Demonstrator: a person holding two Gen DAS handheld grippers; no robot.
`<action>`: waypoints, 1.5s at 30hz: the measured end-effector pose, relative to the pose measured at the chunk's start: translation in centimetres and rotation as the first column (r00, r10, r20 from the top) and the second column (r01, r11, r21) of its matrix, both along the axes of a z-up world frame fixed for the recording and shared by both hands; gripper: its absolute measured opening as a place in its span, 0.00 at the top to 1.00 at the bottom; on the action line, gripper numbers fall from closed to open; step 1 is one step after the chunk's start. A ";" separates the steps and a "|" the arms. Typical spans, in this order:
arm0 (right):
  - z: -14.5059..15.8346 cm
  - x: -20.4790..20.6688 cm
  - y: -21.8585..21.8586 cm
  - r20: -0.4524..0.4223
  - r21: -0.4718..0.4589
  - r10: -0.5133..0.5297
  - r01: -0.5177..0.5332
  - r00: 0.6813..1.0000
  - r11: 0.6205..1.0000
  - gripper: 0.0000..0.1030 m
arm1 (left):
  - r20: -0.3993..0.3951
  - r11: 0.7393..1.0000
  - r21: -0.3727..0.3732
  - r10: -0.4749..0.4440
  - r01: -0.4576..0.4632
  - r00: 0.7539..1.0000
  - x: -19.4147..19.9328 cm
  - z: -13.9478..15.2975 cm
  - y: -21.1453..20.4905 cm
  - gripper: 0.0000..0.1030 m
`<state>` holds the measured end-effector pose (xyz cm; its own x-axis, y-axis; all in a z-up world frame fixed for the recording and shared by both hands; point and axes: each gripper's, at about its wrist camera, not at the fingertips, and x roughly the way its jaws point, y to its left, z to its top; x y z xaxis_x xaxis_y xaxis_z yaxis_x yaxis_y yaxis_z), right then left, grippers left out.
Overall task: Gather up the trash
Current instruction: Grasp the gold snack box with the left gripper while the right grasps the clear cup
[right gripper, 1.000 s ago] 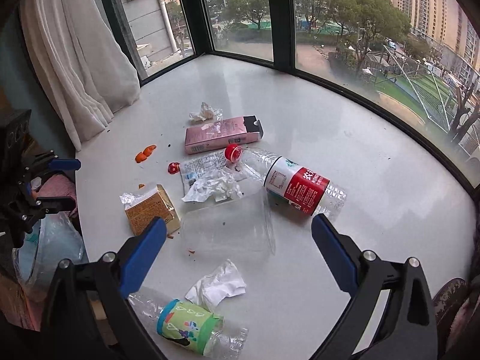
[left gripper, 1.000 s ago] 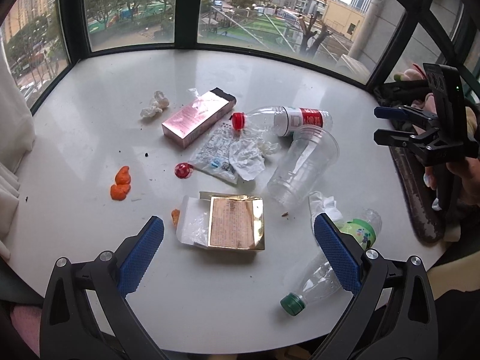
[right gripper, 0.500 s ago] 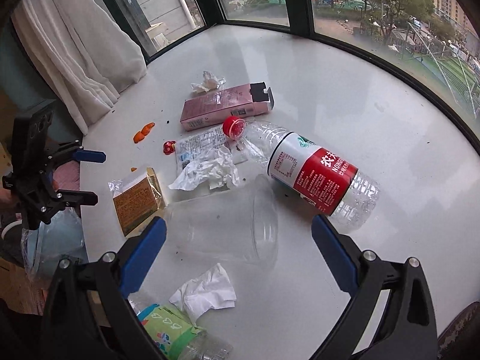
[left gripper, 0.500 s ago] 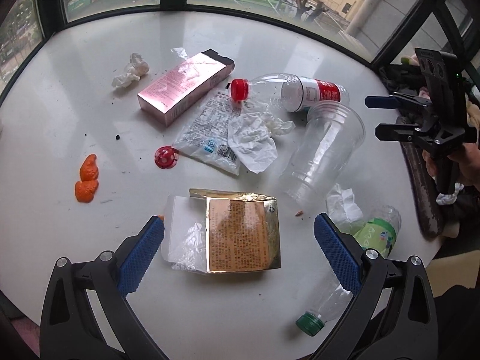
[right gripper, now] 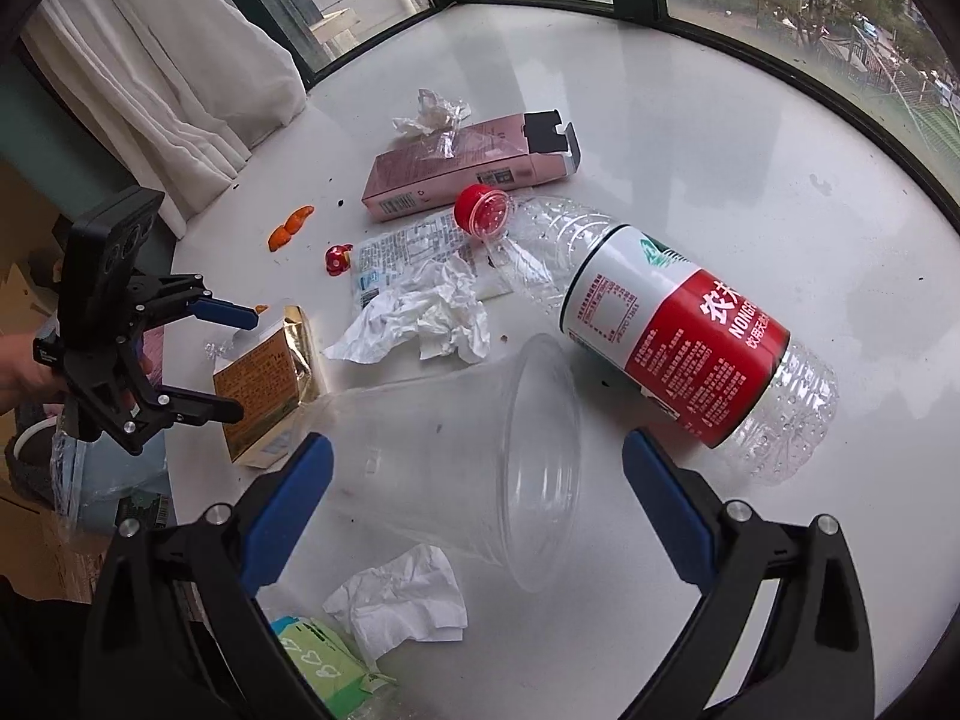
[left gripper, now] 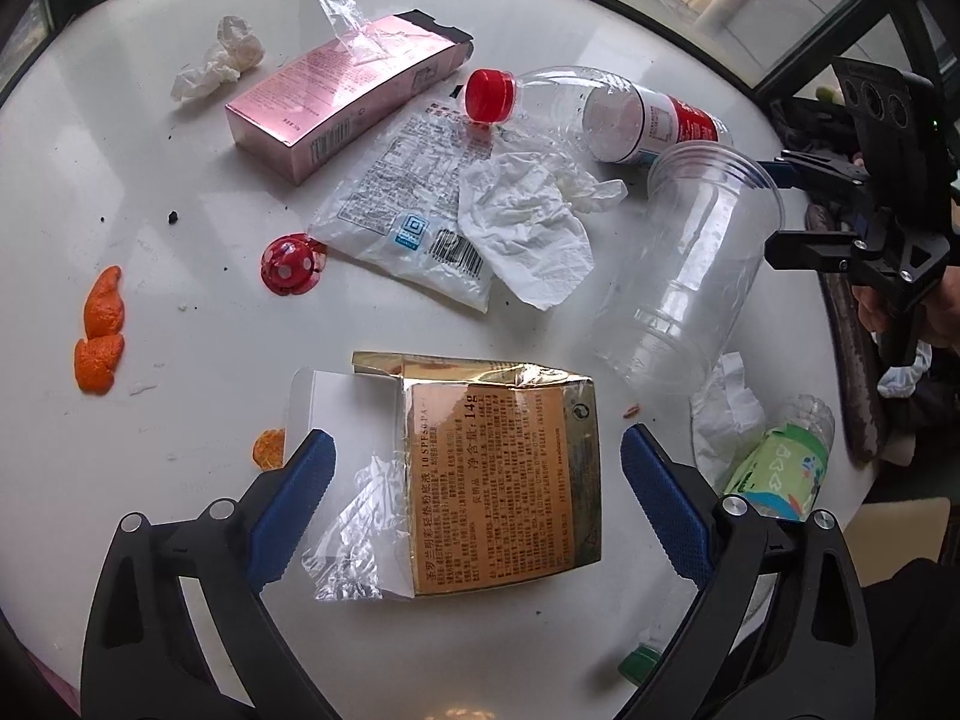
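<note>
Near the counter's near edge, our left gripper's jaws, closing but untouching, straddle the gold box: light, crushable, best pinched across its sides. Our right gripper gapes over the cup.

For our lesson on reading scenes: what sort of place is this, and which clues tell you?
Probably a high-rise flat's bay-window ledge: curved window overlooking trees and a sports court, white curtain beside it, and a white ledge littered with household trash.

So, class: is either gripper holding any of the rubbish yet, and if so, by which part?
Nothing is held. The left gripper straddles the gold carton with jaws closing but not touching; the right gripper is open over the clear cup.
</note>
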<state>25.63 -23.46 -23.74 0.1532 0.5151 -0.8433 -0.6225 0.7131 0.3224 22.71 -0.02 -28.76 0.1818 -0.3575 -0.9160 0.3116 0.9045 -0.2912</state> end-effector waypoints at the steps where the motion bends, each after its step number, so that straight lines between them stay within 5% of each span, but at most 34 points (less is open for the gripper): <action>1: -0.2 0.0 0.1 -0.006 0.001 0.006 -0.006 1.000 1.000 0.20 | -0.007 1.000 -0.001 -0.001 0.001 1.000 0.1 -0.2 0.0 0.14; 2: -0.3 0.1 0.2 -0.012 -0.002 0.009 -0.009 1.000 1.000 0.28 | -0.013 1.000 -0.002 0.000 0.000 1.000 0.2 -0.5 0.0 0.18; 10: -0.4 0.5 0.7 -0.040 0.041 0.007 -0.006 0.999 0.999 0.36 | -0.048 0.999 -0.042 0.027 -0.029 0.998 0.7 -1.8 0.6 0.35; 26: 0.6 0.5 1.5 -0.119 0.142 0.013 0.004 0.993 0.990 0.74 | -0.105 0.986 -0.165 0.012 -0.029 0.994 1.4 -1.1 0.1 0.84; 36: 2.3 -0.2 2.6 -0.107 0.182 0.024 -0.004 0.994 0.983 0.92 | -0.086 0.974 -0.226 -0.006 -0.014 0.996 0.8 0.6 -0.4 0.94; 45: 4.1 -0.8 2.8 -0.057 0.180 0.009 0.001 0.998 0.984 0.92 | -0.018 0.977 -0.211 0.013 -0.016 1.000 -0.5 3.4 -1.1 0.99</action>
<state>24.80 -20.66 -19.60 0.1053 0.6597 -0.7441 -0.6020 0.6379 0.4803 22.26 -1.16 -25.33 0.1741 -0.5403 -0.8233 0.2927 0.8266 -0.4806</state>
